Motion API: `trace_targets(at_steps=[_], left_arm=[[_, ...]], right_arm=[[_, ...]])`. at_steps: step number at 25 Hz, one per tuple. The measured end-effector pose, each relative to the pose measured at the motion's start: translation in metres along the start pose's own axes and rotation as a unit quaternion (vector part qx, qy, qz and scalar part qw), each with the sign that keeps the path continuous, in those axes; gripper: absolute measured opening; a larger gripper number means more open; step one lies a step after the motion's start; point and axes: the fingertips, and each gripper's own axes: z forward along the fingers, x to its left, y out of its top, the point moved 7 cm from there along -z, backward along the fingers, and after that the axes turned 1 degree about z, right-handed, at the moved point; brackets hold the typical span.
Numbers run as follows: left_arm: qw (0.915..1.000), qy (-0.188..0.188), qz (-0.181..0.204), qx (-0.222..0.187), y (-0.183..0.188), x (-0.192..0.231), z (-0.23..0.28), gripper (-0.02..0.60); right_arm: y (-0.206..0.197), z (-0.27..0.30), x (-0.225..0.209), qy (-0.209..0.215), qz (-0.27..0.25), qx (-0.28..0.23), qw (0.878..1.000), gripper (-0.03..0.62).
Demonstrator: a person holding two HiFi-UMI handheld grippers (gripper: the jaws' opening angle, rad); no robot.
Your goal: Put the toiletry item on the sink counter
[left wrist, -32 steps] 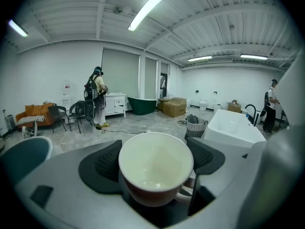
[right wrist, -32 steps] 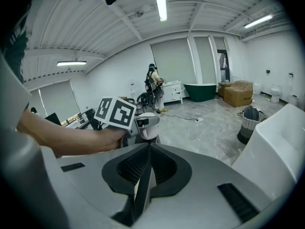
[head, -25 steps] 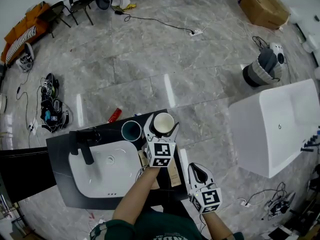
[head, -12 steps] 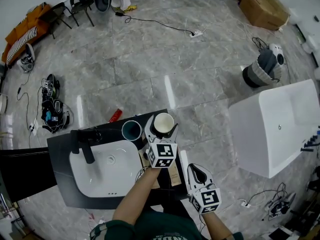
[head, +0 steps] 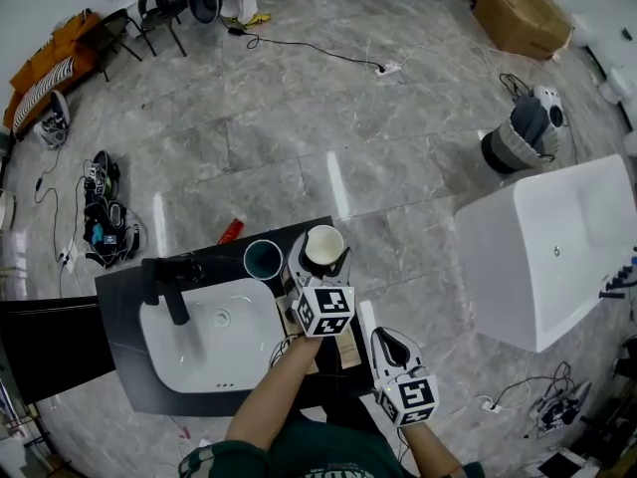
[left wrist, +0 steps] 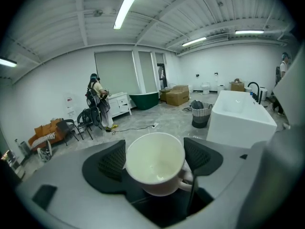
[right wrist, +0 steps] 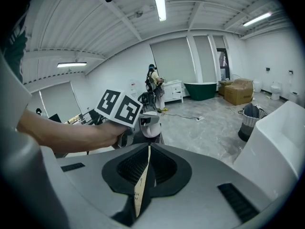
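A white cup [head: 324, 246] stands at the far right corner of the dark sink counter [head: 119, 366]. My left gripper [head: 320, 254] reaches over it, and in the left gripper view the cup [left wrist: 155, 163] fills the space between the two black pads [left wrist: 112, 161]. The jaws are closing around it, and I see no firm press. My right gripper [head: 395, 345] hovers off the counter's right edge, near my body. It is shut on a thin tan card slip [right wrist: 141, 185] seen edge-on.
A teal cup [head: 263, 259] stands just left of the white one. A white basin [head: 214, 332] with a black faucet [head: 169, 287] fills the counter's middle. Tan flat packs [head: 346, 347] lie by my forearm. A bathtub [head: 557, 257] is to the right and a red bottle [head: 230, 229] lies on the floor.
The left gripper has crept slightly toward me and to the right around the white cup. The right gripper and the counter items stay where they were.
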Motion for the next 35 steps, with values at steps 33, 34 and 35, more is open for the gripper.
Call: trace_targets(at_steps=[33, 34, 35], left_arm=[[0.9962, -0.022, -0.041, -0.073, 0.006, 0.035, -0.207, 0.011], [0.9960, -0.014, -0.047, -0.075, 0.004, 0.040, -0.216, 0.011], [0.9958, -0.007, -0.051, -0.075, 0.002, 0.046, -0.226, 0.011]], right_arm=[[0.071, -0.027, 0.096, 0.070, -0.068, -0.075, 0.992, 0.043], [0.073, -0.028, 0.101, 0.072, -0.074, -0.078, 0.992, 0.043], [0.074, -0.029, 0.107, 0.073, -0.078, -0.081, 0.991, 0.043]])
